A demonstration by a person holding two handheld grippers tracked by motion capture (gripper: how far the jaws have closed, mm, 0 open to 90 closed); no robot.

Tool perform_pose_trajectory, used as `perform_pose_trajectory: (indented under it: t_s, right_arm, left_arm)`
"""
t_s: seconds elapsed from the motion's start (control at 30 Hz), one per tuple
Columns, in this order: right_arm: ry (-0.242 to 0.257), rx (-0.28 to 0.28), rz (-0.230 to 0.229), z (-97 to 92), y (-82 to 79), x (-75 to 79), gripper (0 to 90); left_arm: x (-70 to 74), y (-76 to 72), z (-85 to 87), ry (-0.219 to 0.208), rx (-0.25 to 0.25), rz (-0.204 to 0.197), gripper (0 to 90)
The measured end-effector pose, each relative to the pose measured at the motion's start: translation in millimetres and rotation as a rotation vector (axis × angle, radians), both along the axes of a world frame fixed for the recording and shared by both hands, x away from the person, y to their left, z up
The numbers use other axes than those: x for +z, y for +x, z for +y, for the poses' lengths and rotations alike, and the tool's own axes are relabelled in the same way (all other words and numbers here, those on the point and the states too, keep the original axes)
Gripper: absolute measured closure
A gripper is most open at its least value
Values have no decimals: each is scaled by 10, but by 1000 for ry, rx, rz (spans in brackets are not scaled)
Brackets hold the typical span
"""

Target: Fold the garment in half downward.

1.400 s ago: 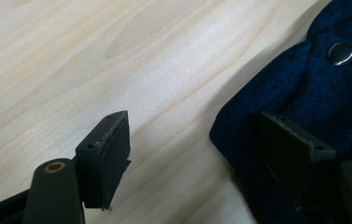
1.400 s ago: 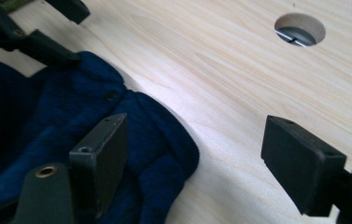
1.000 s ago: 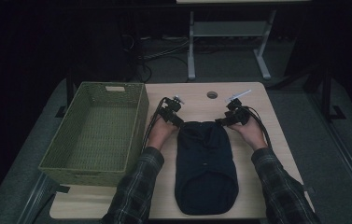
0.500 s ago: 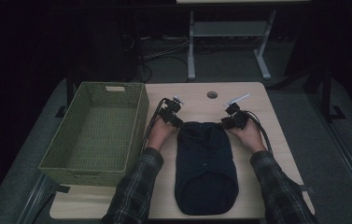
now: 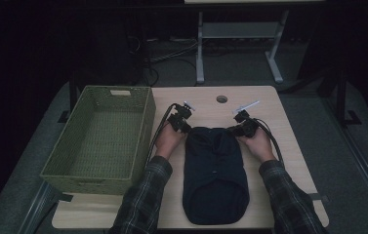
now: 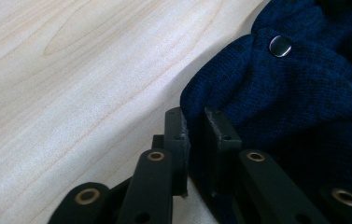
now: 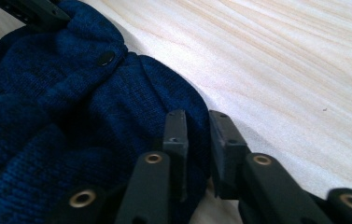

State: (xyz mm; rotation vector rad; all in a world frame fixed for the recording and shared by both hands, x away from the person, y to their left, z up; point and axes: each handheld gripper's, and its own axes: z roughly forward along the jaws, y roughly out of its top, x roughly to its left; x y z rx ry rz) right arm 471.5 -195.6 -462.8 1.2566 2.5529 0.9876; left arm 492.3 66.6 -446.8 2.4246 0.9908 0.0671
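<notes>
Pale wooden surface (image 5: 289,146) carries a dark blue knitted garment (image 5: 214,178) lying flat in its middle. Left tool (image 5: 185,127) and right tool (image 5: 236,130) have just been closing, and each now pinches a far corner of the fabric, probably to lift or fold it evenly. Beside it waits an empty green basket (image 5: 142,127).

One dark navy knitted garment (image 5: 214,175) lies on the one light wooden table (image 5: 298,161), and one green woven rectangular basket (image 5: 101,139) stands there as well. Two black two-jaw grippers work at the garment, a left gripper (image 5: 181,123) and a right gripper (image 5: 242,127). Two small round snap buttons show on the knit, one silver (image 6: 280,45) and one dark (image 7: 105,58).
</notes>
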Motion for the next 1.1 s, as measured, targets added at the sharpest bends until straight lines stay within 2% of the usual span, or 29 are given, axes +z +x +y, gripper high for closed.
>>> perform_pose_trajectory:
  t_s: [0.17, 0.33, 0.53, 0.73, 1.1]
  right_arm:
    - [-26, -8, -4, 47, -14, 25, 809]
    - [-50, -9, 1, 48, -1, 77, 813]
    - [-46, -9, -25, 24, 15, 201, 813]
    - [-45, -2, -60, 23, 26, 367, 813]
    - [-41, 6, -145, 12, 14, 724, 812]
  left_arm:
    - [13, -27, -12, 18, 0, -23, 823]
    - [48, -26, 29, -11, 28, -19, 826]
    - [153, -35, 34, -18, 27, -65, 826]
    - [283, -35, 55, -40, 40, -108, 826]
    - [654, -72, 71, -54, 32, -212, 826]
